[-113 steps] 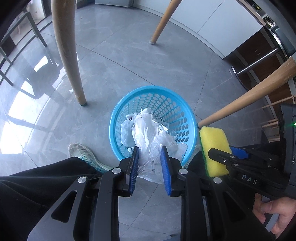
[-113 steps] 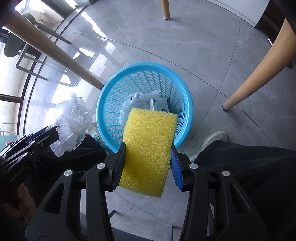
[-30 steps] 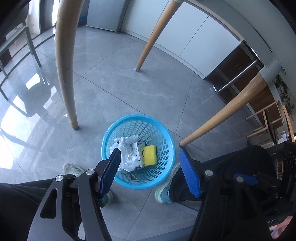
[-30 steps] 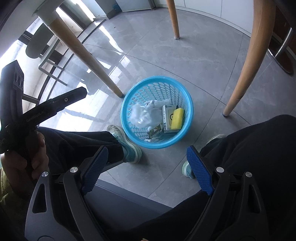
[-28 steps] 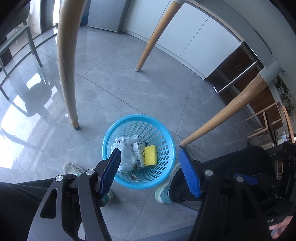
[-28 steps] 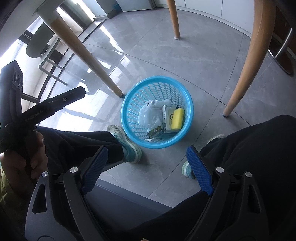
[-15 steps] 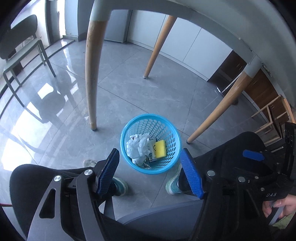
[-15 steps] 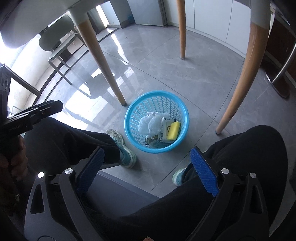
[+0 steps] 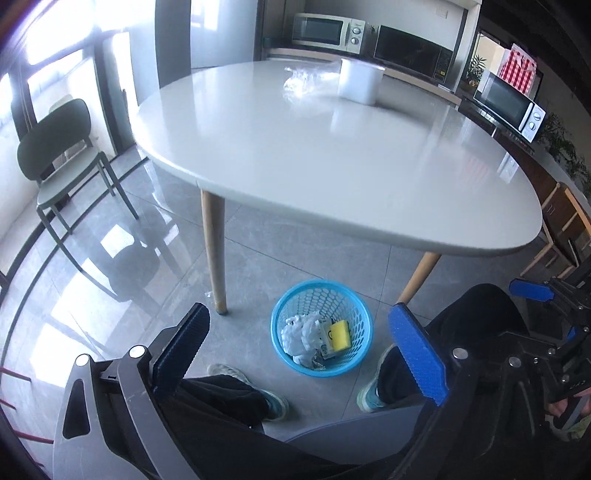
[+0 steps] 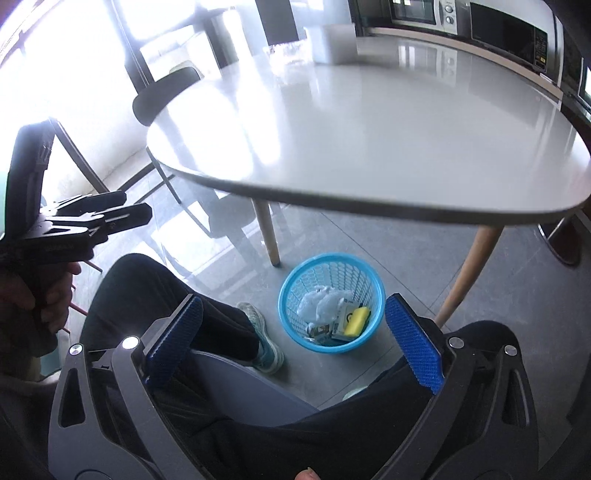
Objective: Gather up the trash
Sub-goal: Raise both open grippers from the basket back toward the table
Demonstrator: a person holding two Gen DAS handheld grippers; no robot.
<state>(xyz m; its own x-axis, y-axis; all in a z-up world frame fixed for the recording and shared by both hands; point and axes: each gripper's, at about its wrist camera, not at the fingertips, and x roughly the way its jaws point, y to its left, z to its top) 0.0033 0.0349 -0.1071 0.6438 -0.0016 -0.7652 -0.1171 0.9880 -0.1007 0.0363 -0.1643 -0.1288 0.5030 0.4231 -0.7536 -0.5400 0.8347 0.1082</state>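
Observation:
A blue mesh basket (image 9: 334,297) (image 10: 332,275) stands on the floor under the table edge. In it lie a yellow sponge (image 9: 340,329) (image 10: 357,317), crumpled white plastic (image 9: 300,330) (image 10: 320,303) and a small box (image 9: 326,339). My left gripper (image 9: 296,312) hangs high above the basket, its jaws opening with nothing between them. My right gripper (image 10: 293,300) is just as high, jaws also opening and empty. On the white table (image 9: 332,173) lie a clear crumpled wrapper (image 9: 303,83) and a white container (image 9: 360,84).
Wooden table legs (image 9: 214,254) (image 9: 417,277) flank the basket. The person's dark trouser legs and shoes (image 9: 273,402) sit on either side of it. A green chair (image 9: 55,155) stands at the left. Microwaves (image 9: 325,29) line the far counter.
The plastic and the sponge, held 3.8 s ago, now lie in the basket. Both grippers have risen from under the table to above its top, and their jaws have spread wider.

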